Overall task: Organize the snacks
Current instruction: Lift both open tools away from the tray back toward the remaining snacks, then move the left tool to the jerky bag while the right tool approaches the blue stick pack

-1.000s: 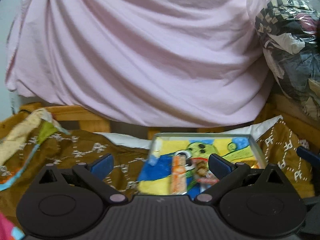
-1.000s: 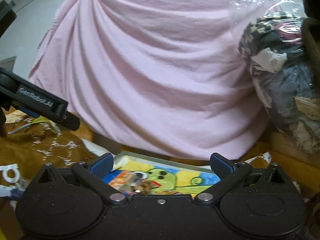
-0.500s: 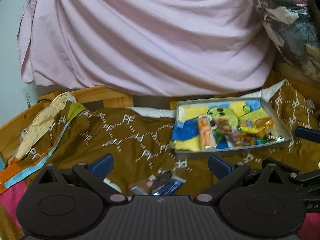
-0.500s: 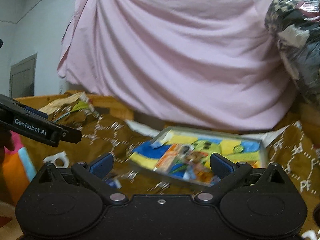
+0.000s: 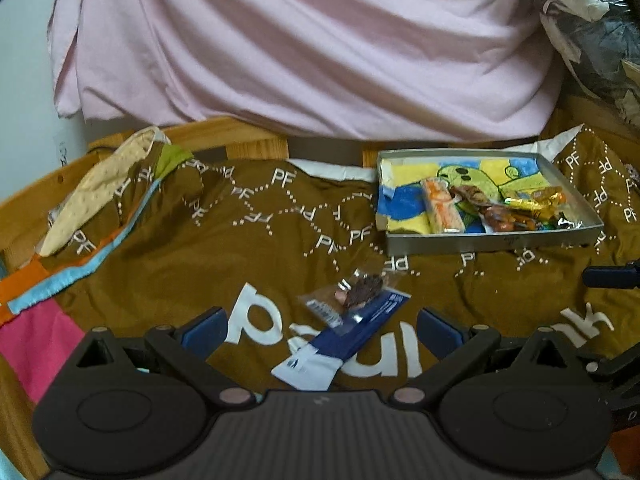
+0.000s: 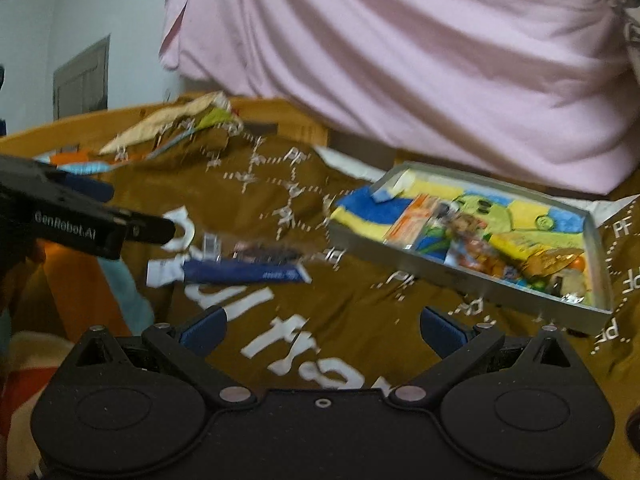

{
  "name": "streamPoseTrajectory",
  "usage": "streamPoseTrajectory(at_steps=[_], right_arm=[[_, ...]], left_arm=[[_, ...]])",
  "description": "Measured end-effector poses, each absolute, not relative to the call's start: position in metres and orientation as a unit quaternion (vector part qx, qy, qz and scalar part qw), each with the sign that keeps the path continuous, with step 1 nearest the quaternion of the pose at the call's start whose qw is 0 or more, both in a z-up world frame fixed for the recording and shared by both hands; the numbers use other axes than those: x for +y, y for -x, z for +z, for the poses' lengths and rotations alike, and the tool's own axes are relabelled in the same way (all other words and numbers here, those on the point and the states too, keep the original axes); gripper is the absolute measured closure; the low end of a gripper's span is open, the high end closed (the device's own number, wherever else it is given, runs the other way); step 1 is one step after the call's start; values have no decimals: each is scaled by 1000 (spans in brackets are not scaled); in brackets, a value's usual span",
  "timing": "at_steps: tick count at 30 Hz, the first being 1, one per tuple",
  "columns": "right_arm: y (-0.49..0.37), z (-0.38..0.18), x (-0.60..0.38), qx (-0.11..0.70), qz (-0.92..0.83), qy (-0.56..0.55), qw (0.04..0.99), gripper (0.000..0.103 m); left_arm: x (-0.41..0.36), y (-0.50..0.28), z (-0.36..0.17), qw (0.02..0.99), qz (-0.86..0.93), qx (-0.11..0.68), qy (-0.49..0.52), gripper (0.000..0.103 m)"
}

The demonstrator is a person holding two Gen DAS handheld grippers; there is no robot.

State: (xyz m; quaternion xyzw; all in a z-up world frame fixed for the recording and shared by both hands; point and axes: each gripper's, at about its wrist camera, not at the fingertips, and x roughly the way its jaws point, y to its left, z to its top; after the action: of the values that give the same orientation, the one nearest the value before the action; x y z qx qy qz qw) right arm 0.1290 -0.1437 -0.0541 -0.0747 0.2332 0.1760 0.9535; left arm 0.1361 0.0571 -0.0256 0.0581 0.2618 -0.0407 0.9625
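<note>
A shallow grey tray [image 5: 492,239] lined with a cartoon drawing sits on the brown cloth at the far right. It holds several snack packets, among them an orange one [image 5: 442,209] and a gold one [image 5: 536,200]. Nearer to me, a blue-and-white packet [image 5: 352,336] and a clear packet of brown snack [image 5: 354,291] lie loose on the cloth. My left gripper [image 5: 320,330] is open just short of them, holding nothing. My right gripper [image 6: 322,330] is open over bare cloth. From there the tray [image 6: 440,277] lies right and the blue packet [image 6: 240,273] left, beside the left gripper [image 6: 80,222].
A pink sheet [image 5: 312,48] hangs behind the bed. A wooden frame [image 5: 240,136] edges the far side. A clear bag of clothes [image 5: 592,20] bulges at the upper right. Folded multicoloured fabric [image 5: 100,200] lies at the left on the brown printed cloth [image 5: 240,248].
Both views have drawn back and tipped down. The tray now sits farther off, and the two loose packets on the cloth have come into sight. Both grippers stayed open.
</note>
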Motion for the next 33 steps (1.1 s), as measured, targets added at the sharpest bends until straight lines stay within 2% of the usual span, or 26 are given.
streamPoseTrajectory(at_steps=[20,33], right_arm=[[-141,-73,-127,264,182,108,941,1],[-161,-71,-117,272,198,66,940,1]], left_arm=[[76,-155,-37,958,-41,281,-49,0],[81,-185,-35,947,-49,307,-77,0]])
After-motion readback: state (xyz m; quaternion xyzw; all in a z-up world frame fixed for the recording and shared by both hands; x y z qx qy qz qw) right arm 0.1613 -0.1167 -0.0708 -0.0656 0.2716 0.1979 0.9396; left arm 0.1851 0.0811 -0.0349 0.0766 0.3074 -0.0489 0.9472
